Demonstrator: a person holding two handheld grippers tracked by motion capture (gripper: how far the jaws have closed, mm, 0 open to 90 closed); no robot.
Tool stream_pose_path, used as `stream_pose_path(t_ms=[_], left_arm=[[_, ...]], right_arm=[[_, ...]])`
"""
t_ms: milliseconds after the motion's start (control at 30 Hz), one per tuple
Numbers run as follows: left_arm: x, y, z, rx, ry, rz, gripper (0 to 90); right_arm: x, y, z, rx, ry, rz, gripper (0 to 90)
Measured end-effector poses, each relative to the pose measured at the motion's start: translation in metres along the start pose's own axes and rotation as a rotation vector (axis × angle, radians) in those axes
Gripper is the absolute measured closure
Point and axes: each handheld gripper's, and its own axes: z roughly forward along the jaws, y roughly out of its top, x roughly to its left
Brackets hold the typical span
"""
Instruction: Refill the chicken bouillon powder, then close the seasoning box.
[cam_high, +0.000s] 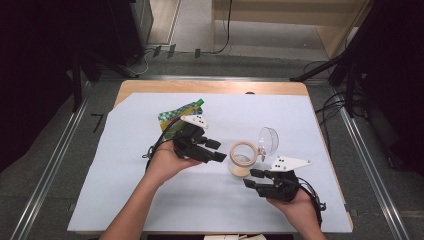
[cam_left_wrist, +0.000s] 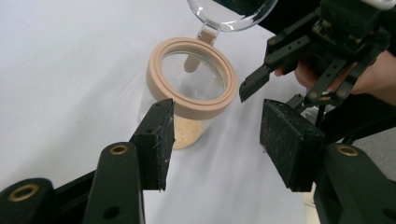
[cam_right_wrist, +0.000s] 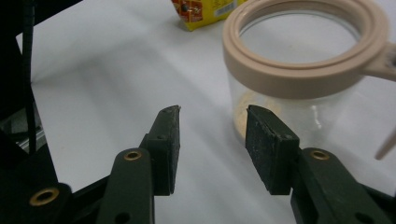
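Toward the tabletop's far left: green pouch (cam_high: 180, 116), print too small to read. Just nearer, left gripper (cam_high: 214, 150), fingers (cam_left_wrist: 156, 140) partly open, nothing held, aimed rightward at the jar (cam_high: 242, 159). Near the tabletop's middle, closer to its right edge: clear jar upright, long axis vertical, beige rim, hinged lid (cam_high: 270, 140) flipped open, pale powder at the bottom. Rightmost, right gripper (cam_high: 254, 179), fingers (cam_right_wrist: 268, 147) partly open, empty, just beside the jar's near side, about as close as the left.
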Motion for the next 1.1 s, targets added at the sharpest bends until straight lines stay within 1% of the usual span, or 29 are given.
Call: stream_pose_path(t_ms=[67,100,133,200,233,300,367,400,467,500,567,667,767,800,833,900,1000,1033,1100], left_arm=[[0.0,-0.001,-0.003,-0.003,0.0,-0.006,44.8],[0.0,-0.003,-0.005,-0.006,0.004,-0.006,44.8],[0.0,-0.007,-0.01,-0.002,0.024,0.006,44.8],[0.0,-0.008,-0.013,0.002,0.031,0.011,44.4],[0.0,-0.01,-0.015,-0.002,0.036,0.011,44.3],[0.004,-0.013,-0.023,-0.007,0.054,0.003,43.9],[0.005,-0.014,-0.026,-0.011,0.056,-0.001,43.6],[0.007,-0.017,-0.031,-0.018,0.06,-0.008,43.5],[0.01,-0.019,-0.035,-0.021,0.07,-0.018,43.6],[0.01,-0.019,-0.035,-0.021,0.07,-0.018,43.6],[0.013,-0.022,-0.041,-0.01,0.097,-0.024,43.5],[0.016,-0.026,-0.048,0.001,0.116,-0.027,43.6],[0.02,-0.03,-0.055,-0.013,0.121,-0.049,43.6],[0.02,-0.03,-0.055,-0.013,0.121,-0.049,43.6],[0.022,-0.032,-0.06,-0.017,0.126,-0.054,43.6],[0.023,-0.035,-0.064,-0.022,0.139,-0.062,43.6],[0.025,-0.039,-0.072,-0.028,0.153,-0.063,43.8],[0.025,-0.039,-0.072,-0.028,0.153,-0.063,44.1],[0.027,-0.043,-0.08,-0.031,0.175,-0.065,44.0]], right_arm=[[0.001,0.0,0.002,0.005,0.006,0.0,56.5],[0.004,0.001,0.005,0.017,0.013,-0.005,56.5],[0.005,0.001,0.007,0.019,0.016,-0.009,56.5],[0.006,0.001,0.008,0.023,0.02,-0.014,56.4],[0.009,0.002,0.011,0.025,0.022,-0.025,55.1],[0.011,0.001,0.013,0.028,0.025,-0.03,54.7],[0.012,0.001,0.014,0.035,0.028,-0.035,54.7],[0.012,0.001,0.015,0.035,0.03,-0.034,54.7],[0.012,0.001,0.015,0.035,0.031,-0.036,54.7],[0.012,0.001,0.015,0.035,0.031,-0.037,54.7],[0.012,0.001,0.015,0.035,0.033,-0.035,54.8],[0.012,0.002,0.016,0.036,0.038,-0.037,54.8],[0.013,0.002,0.018,0.04,0.039,-0.043,54.7],[0.013,0.002,0.018,0.044,0.04,-0.043,54.6],[0.014,0.002,0.019,0.047,0.039,-0.039,54.0],[0.015,0.002,0.02,0.043,0.037,-0.048,52.6],[0.016,0.002,0.022,0.054,0.04,-0.055,52.6],[0.016,0.002,0.022,0.054,0.04,-0.055,52.6],[0.016,0.003,0.024,0.05,0.05,-0.066,52.3]])
